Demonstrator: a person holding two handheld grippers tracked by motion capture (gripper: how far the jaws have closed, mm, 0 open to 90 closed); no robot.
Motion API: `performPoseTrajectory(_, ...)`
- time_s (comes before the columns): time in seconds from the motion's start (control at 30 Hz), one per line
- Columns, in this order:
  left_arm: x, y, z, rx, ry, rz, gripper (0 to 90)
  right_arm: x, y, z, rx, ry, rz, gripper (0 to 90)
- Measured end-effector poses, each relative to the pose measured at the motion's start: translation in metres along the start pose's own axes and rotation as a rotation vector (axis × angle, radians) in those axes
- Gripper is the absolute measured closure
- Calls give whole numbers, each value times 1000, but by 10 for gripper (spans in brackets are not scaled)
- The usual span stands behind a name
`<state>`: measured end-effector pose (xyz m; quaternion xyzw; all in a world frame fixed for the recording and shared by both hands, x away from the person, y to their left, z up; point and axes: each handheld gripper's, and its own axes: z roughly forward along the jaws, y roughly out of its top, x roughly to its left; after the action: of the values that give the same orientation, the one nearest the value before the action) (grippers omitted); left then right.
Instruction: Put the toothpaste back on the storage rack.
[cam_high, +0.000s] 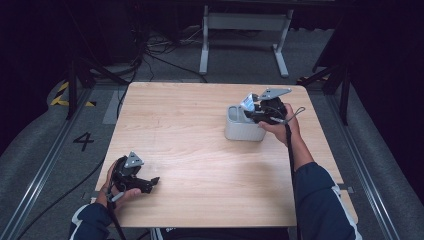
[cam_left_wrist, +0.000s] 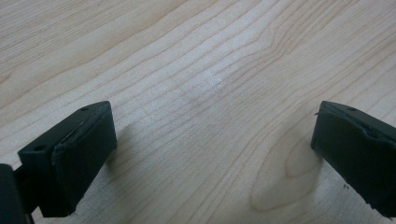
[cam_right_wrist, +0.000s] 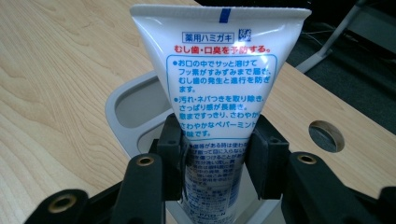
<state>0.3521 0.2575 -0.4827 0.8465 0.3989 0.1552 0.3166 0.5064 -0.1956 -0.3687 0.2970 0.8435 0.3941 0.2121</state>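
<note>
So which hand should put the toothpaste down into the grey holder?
The right. The right gripper is shut on the toothpaste tube, above the grey holder. The left gripper rests open near the table's front left corner, far away.

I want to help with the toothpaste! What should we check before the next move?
1. Right gripper shut on the toothpaste tube: ok.
2. Tube's lower end down in the grey holder: ok.
3. Tube reaching the holder's bottom: cannot tell.
4. Holder standing flat on the table: ok.
5. Left gripper open with nothing between its jaws, parked far from the holder: ok.
</note>
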Motion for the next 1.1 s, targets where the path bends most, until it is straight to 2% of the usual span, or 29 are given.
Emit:
performPoseTrajectory(0.43,0,0,0,-1,2,4,6,-2,-2,1,24,-12,-4,624)
performPoseTrajectory(0.83,0,0,0,1,-1,-2,6,1,-3,-1,45,-1,-31,615)
performPoseTrajectory(1.1,0,0,0,0,0,0,6,4,-3,-1,43,9,-31,606)
